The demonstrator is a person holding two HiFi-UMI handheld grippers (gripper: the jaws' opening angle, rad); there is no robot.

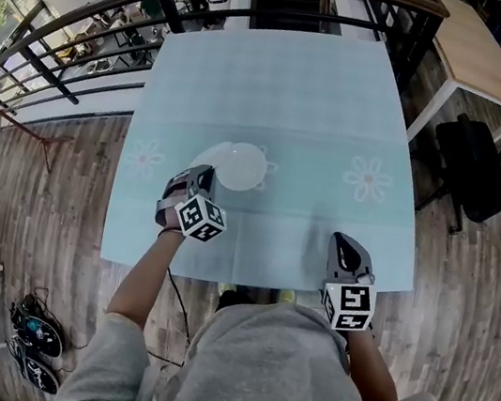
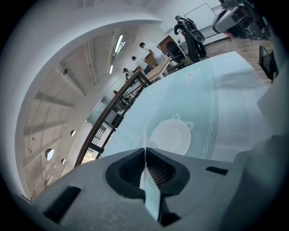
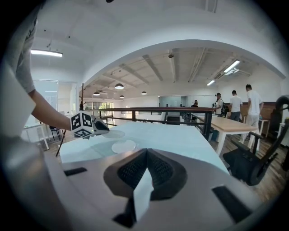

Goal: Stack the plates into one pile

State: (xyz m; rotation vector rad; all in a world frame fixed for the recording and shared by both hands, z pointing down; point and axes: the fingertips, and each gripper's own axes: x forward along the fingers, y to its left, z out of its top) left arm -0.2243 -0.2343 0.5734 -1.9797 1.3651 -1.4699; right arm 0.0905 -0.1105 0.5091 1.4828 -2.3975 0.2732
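Going by looks, the white plate (image 1: pixel 240 165) is stiff, smooth, probably a bit slick and chippable. I'd pinch it by the rim on the side facing the table's (image 1: pixel 281 76) near edge and set it down gently, not drop it. It lies flat around mid-table, a little left and toward the near edge. A paler round patch touches its left side, can't tell if that's another plate or just shadow. Left gripper (image 1: pixel 200 175) is clenched on nothing just beside the plate, right gripper (image 1: pixel 346 243) is closed and empty too, by the near edge
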